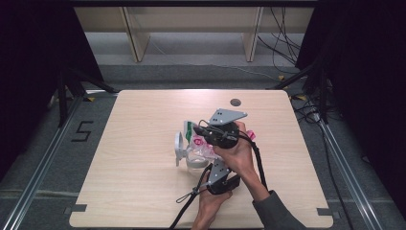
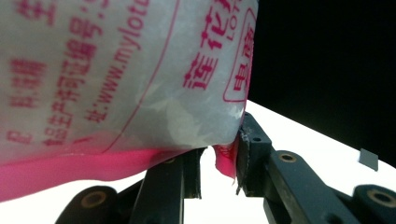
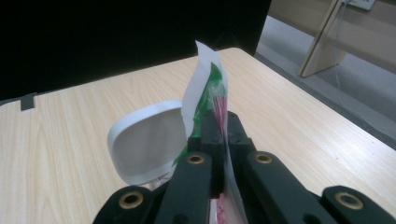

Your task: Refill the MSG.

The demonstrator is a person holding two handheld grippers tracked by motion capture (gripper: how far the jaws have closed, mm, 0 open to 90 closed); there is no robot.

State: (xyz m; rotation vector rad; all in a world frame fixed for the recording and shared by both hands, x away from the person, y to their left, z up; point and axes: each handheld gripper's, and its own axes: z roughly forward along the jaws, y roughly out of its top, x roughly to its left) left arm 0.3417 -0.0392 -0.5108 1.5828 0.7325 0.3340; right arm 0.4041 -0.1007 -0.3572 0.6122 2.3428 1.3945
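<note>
Pale wood-grain table (image 1: 143, 143), matt laminate, rounded corners. Near its middle both grippers work one thin plastic bag (image 1: 203, 143).

Right gripper (image 3: 219, 123): black jaws fully closed, pinching a flat, stiff-looking edge of the bag (image 3: 205, 88), white film with green and pink print, standing upright as a narrow pointed flap. In the high view this gripper (image 1: 203, 125) sits over the bag, grey three-cornered plate on top.

Left gripper (image 2: 219, 158): jaws narrow, the pink sealed hem of the bag (image 2: 116, 84) caught between them against the right-hand pad. The film is translucent, milky, softly creased, with pink printed characters; it bulges above the jaws.

White plastic lid (image 3: 147, 140), smooth, rounded-square with a raised rim, stands tilted just beside the bag. In the high view it (image 1: 178, 147) is at the bag's left.
</note>
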